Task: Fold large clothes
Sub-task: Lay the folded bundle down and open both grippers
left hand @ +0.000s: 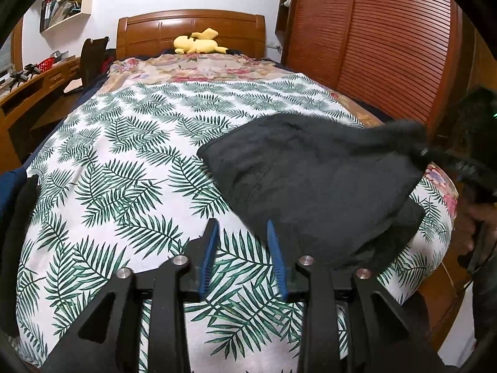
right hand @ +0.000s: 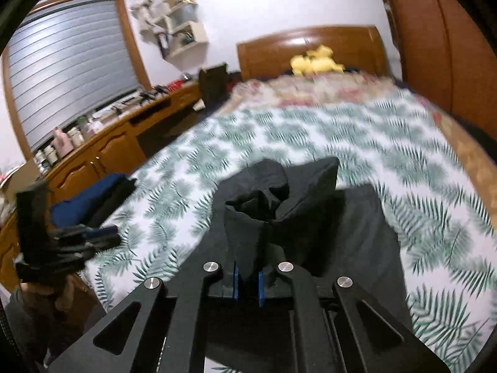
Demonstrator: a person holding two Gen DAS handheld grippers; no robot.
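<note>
Right gripper (right hand: 248, 276) jaws clamped tight on a bunched fold of the black garment (right hand: 326, 230), lifting that corner off the leaf-print bedspread (right hand: 435, 217) while the rest lies flat, left gripper (left hand: 242, 248) jaws partly open, empty, right blue pad (left hand: 276, 258) just beside the garment's near edge.

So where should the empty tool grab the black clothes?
Probably the near left edge of the black garment, where it lies flat on the leaf-print sheet. The left tool is open right beside it and could slide in low from the left. The right tool already pinches the bunched right end.
</note>
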